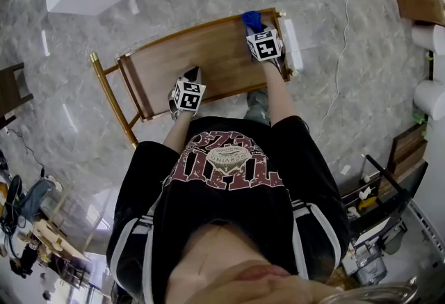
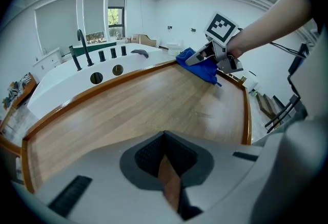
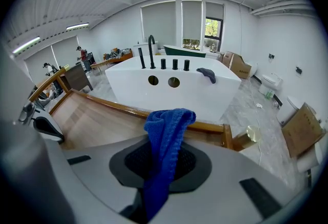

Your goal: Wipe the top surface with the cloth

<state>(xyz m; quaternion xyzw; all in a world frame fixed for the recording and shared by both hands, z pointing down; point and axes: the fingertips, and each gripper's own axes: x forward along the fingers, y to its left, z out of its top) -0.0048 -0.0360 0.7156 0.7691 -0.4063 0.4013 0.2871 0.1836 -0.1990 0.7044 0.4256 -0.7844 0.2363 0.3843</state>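
Right gripper [image 1: 259, 31]: jaws clamped on the blue cloth [image 1: 251, 19], which is at the upper-right corner of the top [image 1: 208, 52]. Left gripper [image 1: 192, 80]: jaws closed, empty, at the top's lower edge. No wiped area is discernible; most of the top probably remains.

Found smooth, satin-sheened wood on the table [image 1: 208, 52], a darker, glossier rim [image 2: 102, 90] and shiny brass-coloured metal legs [image 1: 111, 97]. Found coarse ribbed knit in the blue cloth [image 3: 166, 130] at the table's far right corner, matt grey plastic and black textured pads [image 3: 133, 162] on the right gripper [image 3: 163, 159]. Under the table, saw polished grey marble-look floor [image 1: 348, 59].
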